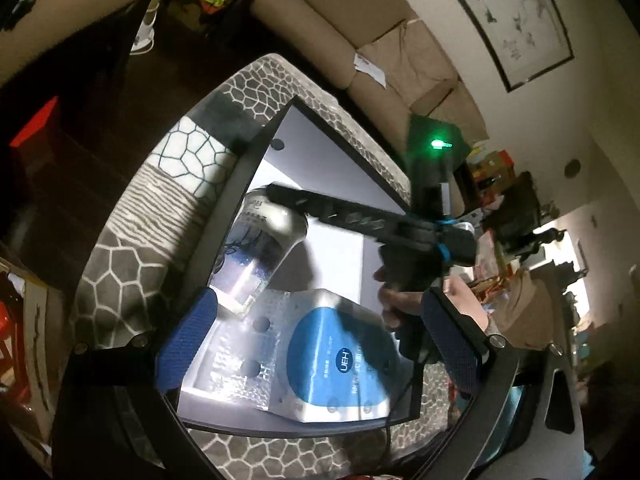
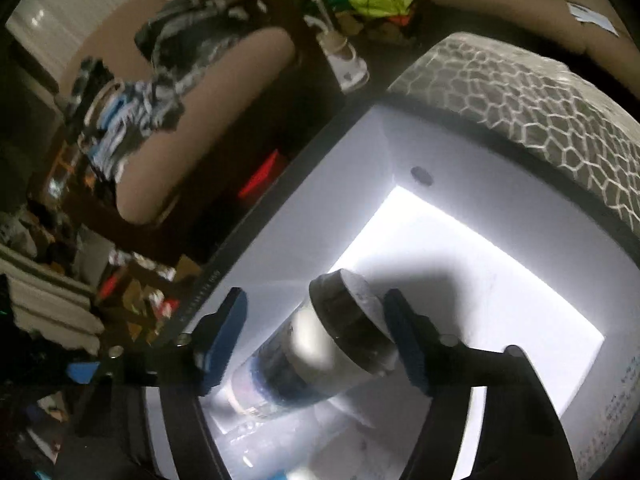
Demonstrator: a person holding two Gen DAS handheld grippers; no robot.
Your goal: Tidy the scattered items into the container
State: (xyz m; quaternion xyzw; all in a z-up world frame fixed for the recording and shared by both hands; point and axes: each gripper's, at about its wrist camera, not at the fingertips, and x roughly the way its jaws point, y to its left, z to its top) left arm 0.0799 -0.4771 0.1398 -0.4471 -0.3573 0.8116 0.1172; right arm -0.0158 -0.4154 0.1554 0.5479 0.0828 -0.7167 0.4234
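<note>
A white box with a dark rim (image 1: 280,128) (image 2: 304,168) sits on a honeycomb-patterned cloth. Inside lie a clear cup with blue print and a dark lid (image 1: 260,248) (image 2: 316,360) and a bubble-wrapped pack with a blue label (image 1: 340,356). My left gripper (image 1: 316,336) is open, hovering above the box over the pack. My right gripper (image 2: 316,340) is open, its blue pads (image 2: 408,340) on either side of the cup, apart from it; it also shows in the left wrist view (image 1: 280,192), reaching in over the cup.
A beige sofa (image 1: 360,20) stands behind the table. A beige chair with clothes (image 2: 192,92) stands to the left. A red object (image 1: 36,120) lies on the dark floor. Clutter fills the room's edges.
</note>
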